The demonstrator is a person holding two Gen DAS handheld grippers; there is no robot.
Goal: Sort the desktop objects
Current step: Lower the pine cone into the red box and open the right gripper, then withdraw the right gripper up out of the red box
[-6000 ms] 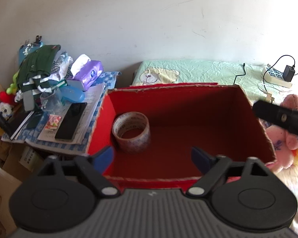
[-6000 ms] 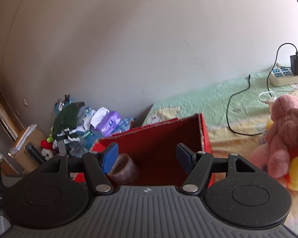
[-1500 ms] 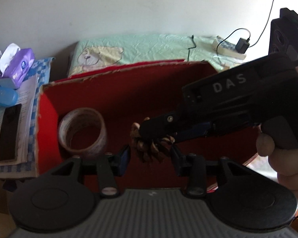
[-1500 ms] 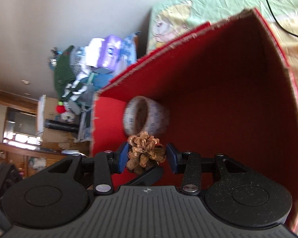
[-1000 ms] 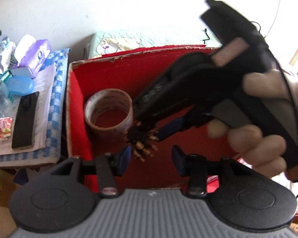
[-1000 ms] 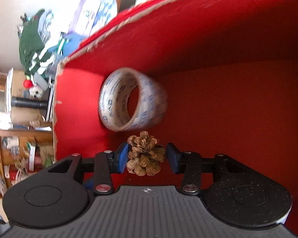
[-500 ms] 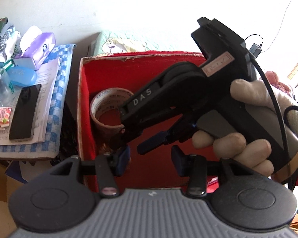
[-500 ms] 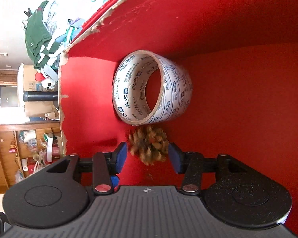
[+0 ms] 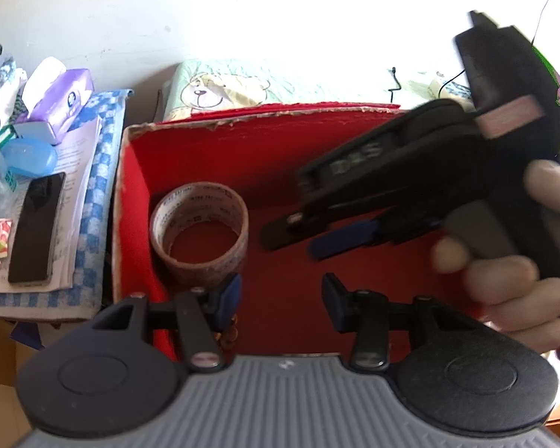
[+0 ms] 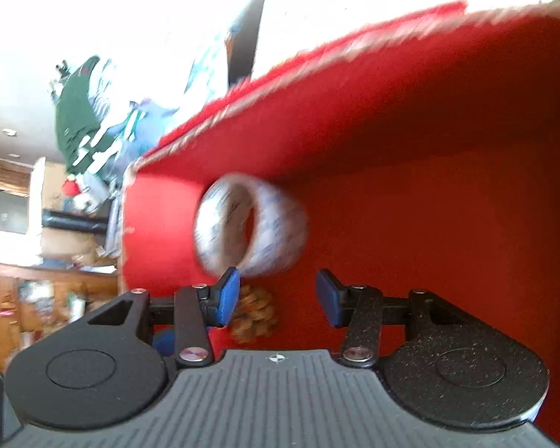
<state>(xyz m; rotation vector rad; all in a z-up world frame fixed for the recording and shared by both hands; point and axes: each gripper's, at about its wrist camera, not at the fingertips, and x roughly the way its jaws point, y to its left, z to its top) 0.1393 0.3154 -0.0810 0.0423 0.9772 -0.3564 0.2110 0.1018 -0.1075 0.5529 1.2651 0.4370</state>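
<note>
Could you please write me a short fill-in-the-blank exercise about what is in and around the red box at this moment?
1. The roll of tape sits inside the box, whose colour is ____.
2. The brown thing on the box floor next to the tape is a pine ____.
3. The right gripper holds nothing; its jaws are ____.
4. The black phone lies on papers ____ the box.

Missing words: red; cone; open; outside
</note>
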